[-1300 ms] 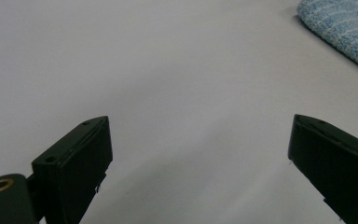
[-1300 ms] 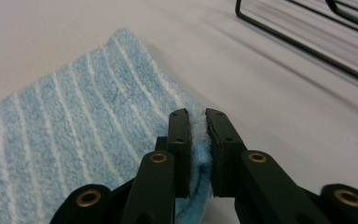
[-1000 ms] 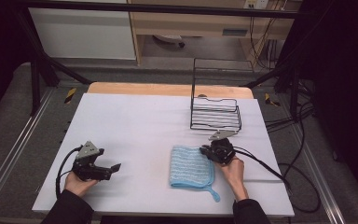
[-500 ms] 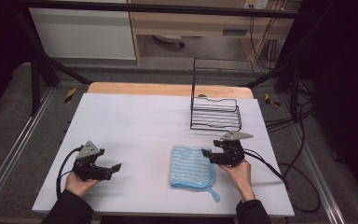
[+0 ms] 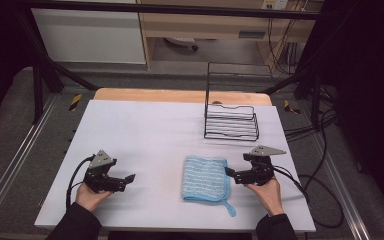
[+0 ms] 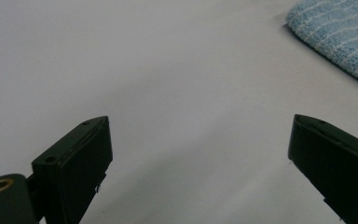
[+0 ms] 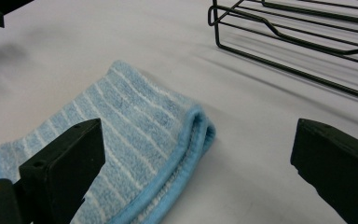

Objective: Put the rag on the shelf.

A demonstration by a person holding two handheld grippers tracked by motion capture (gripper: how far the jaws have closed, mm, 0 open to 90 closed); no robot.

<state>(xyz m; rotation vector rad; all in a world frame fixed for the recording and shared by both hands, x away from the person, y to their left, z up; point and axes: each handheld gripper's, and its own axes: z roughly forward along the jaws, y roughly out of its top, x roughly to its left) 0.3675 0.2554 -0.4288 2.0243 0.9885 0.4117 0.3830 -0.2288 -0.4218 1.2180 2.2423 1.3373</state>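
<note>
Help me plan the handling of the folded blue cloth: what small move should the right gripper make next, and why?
Probably draw the right gripper a little further from the blue cloth, then pause. Its jaws have just been opening, stand wide apart and hold nothing; the cloth lies folded flat on the table, so it looks let go. The left gripper rests open, apart from it. The wire rack stands empty behind.
</note>
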